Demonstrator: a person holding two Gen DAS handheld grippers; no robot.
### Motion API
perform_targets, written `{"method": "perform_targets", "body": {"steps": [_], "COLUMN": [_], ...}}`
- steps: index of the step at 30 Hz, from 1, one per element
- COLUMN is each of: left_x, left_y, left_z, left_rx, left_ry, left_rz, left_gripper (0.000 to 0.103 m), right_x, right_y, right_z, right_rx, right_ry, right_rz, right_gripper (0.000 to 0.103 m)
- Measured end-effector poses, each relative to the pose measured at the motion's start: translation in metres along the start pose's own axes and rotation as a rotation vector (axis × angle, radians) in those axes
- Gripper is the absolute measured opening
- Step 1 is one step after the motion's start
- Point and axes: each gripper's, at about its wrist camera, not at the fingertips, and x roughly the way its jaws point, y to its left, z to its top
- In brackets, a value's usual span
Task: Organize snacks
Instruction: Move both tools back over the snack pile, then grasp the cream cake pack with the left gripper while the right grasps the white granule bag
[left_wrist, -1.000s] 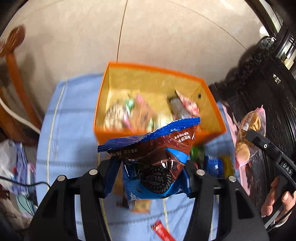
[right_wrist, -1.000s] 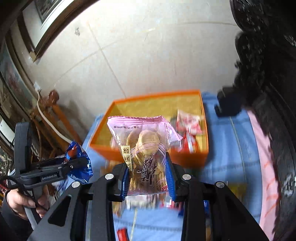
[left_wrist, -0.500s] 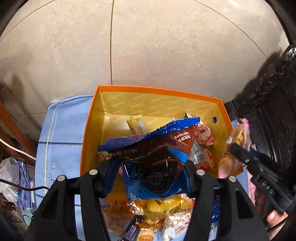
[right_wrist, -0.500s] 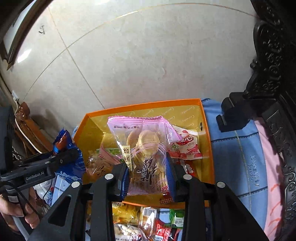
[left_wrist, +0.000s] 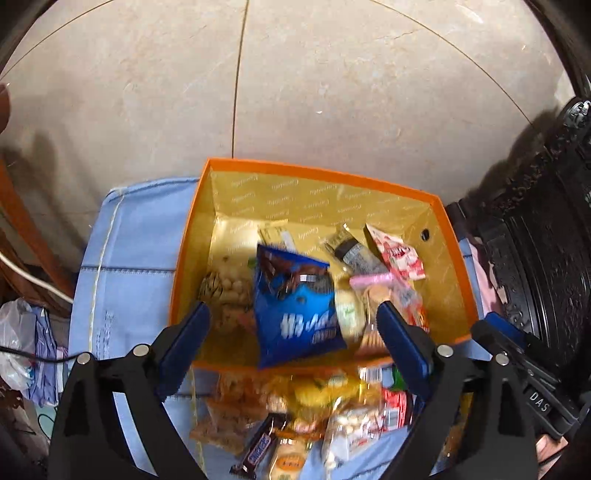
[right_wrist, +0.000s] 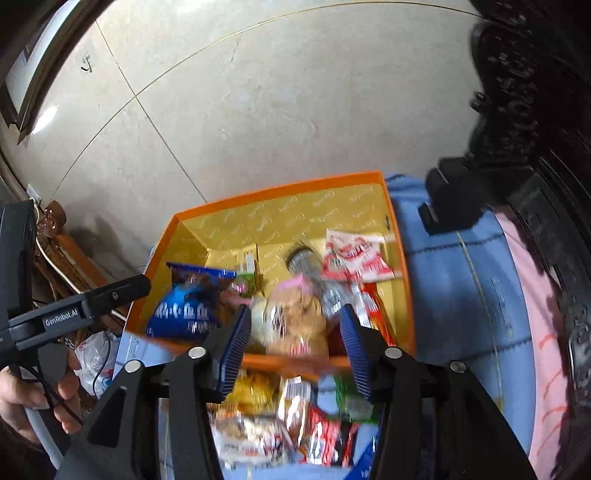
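An orange box (left_wrist: 314, 171) with a gold lining stands on a blue cloth (left_wrist: 136, 236). My left gripper (left_wrist: 293, 343) hangs over its near wall, jaws opening wide. The blue cookie bag (left_wrist: 295, 314) lies loose in the box, clear of both pads. In the right wrist view my right gripper (right_wrist: 293, 350) is opening too. The pink biscuit pack (right_wrist: 295, 317), blurred, sits between its pads without touching them, dropping onto the snacks in the box (right_wrist: 280, 188). The blue cookie bag (right_wrist: 184, 310) is at the box's left.
Several snacks lie inside, among them a red-and-white packet (left_wrist: 399, 254). More loose snacks, including a chocolate bar (left_wrist: 258, 446), crowd the cloth in front of the box. Dark carved furniture (left_wrist: 535, 240) rises on the right. A hand (right_wrist: 22, 398) holds the left gripper.
Both grippers moved forward over the box and opened. The blue cookie bag and the pink biscuit pack left the pads and dropped into the box.
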Motion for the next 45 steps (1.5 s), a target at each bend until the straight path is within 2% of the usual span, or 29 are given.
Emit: {"method": "perform_targets", "body": {"steps": [9,18,23,29,33,38,39,40,41,45], "left_x": [-0.025,-0.008,0.016,0.046,0.065,0.080,0.082,0.084,0.085,0.075], "left_y": [0.016,0.013,0.005,-0.011,-0.019,-0.024,-0.025,-0.026,-0.022,-0.002], "left_z": [-0.079,-0.161,-0.187,-0.196,-0.194,-0.186,-0.186,-0.185,-0.184,-0.179], "left_rx": [0.007,0.056,0.098,0.141,0.176,0.252,0.269,0.290,0.292,0.209], "left_ry": [0.052,0.163,0.208,0.228,0.244,0.212,0.206,0.201,0.206,0.214], "left_rz": [0.016,0.035,0.065,0.078,0.093,0.174,0.193,0.224,0.236,0.170], "left_gripper": [0.090,0.090,0.090,0.090,0.080,0.076,0.062,0.038,0.034,0.033], "right_x": [-0.043,-0.058,-0.061,-0.062,-0.057,-0.046,-0.043,-0.040,-0.037,-0.022], "right_y": [-0.019,-0.037,-0.040,-0.044,-0.047,-0.046,-0.044,-0.043,-0.040,-0.013], "right_z": [-0.085,-0.158,-0.173,-0.177,-0.173,-0.166,-0.164,-0.162,-0.160,-0.145], "right_rx": [0.027,0.088,0.114,0.122,0.123,0.114,0.113,0.110,0.104,-0.006], "right_ry": [0.071,0.168,0.186,0.199,0.211,0.226,0.230,0.233,0.234,0.235], "right_rz": [-0.052,-0.062,-0.052,-0.042,-0.041,-0.029,-0.025,-0.022,-0.020,-0.004], "right_gripper": [0.071,0.072,0.072,0.073,0.073,0.073,0.073,0.073,0.073,0.074]}}
